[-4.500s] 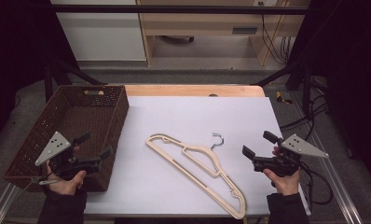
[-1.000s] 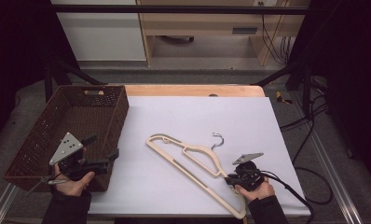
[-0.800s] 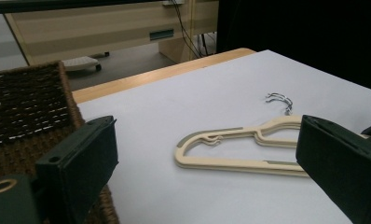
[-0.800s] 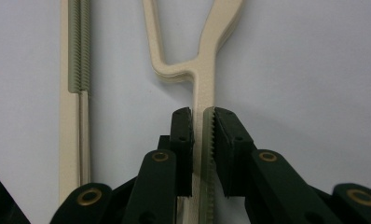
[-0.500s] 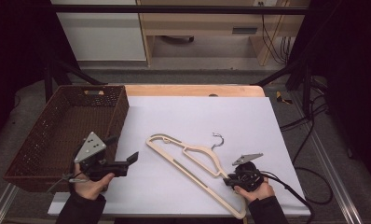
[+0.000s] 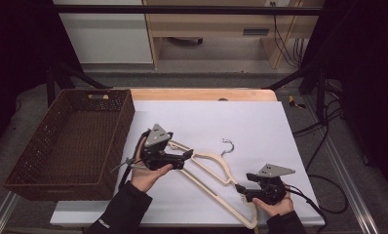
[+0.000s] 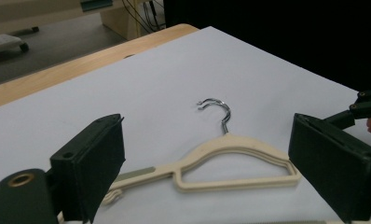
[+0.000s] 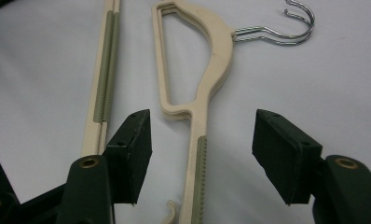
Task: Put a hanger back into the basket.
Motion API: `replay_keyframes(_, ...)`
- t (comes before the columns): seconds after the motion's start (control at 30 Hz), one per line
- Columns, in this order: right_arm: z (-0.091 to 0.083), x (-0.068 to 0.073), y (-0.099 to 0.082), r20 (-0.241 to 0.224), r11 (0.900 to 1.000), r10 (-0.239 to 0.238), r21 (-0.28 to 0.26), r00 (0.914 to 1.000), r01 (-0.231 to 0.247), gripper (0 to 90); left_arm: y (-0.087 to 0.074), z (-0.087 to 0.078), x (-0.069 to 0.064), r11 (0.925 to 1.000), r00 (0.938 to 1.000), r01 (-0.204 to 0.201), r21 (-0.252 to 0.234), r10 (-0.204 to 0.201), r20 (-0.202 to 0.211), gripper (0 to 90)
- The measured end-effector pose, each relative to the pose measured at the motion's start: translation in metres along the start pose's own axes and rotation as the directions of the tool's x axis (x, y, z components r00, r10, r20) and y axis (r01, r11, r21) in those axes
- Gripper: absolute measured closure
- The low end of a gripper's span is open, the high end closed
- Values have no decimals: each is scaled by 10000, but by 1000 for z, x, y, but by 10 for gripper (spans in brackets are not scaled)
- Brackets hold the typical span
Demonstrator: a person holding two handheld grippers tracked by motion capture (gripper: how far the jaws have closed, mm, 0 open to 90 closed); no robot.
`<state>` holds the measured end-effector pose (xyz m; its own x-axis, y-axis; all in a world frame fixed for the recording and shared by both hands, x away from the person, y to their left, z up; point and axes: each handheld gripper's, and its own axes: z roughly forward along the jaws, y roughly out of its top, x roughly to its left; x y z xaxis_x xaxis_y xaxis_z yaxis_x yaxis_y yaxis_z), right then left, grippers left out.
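Both grippers at the cream hangers, nothing gripped; basket empty.

Nearest, the right gripper (image 6: 242, 188) sits low at the near arm of the hangers (image 6: 212, 166), which lie flat and stacked on the white sheet (image 6: 260, 126); its jaws have just been opening and now straddle that ribbed arm (image 8: 198, 177) without pressing it, probably a release or a re-grip. Further in, the left gripper (image 6: 186, 155) stands wide at the hangers' other end, lined up along the shoulder toward the metal hooks (image 7: 215, 108), pads clear of the plastic. Beyond and left, the brown wicker basket (image 6: 115, 103) holds nothing, a likely destination.
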<state>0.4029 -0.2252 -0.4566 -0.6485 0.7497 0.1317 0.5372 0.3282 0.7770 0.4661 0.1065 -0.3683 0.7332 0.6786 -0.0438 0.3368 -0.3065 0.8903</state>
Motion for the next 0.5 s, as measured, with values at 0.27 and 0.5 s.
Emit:
replay_keyframes(0.27, 3, 6, -6, -232, 9994, -122, 331, 9997, 129, 385, 1, 59, -20, 9974, 9986, -166, 701, 130, 514, 189)
replay_keyframes(0.5, 5, 5, -6, -237, 9995, -160, 257, 9996, 166, 356, -9, 99, -26, 9937, 9963, 36, 1124, -132, 846, 229)
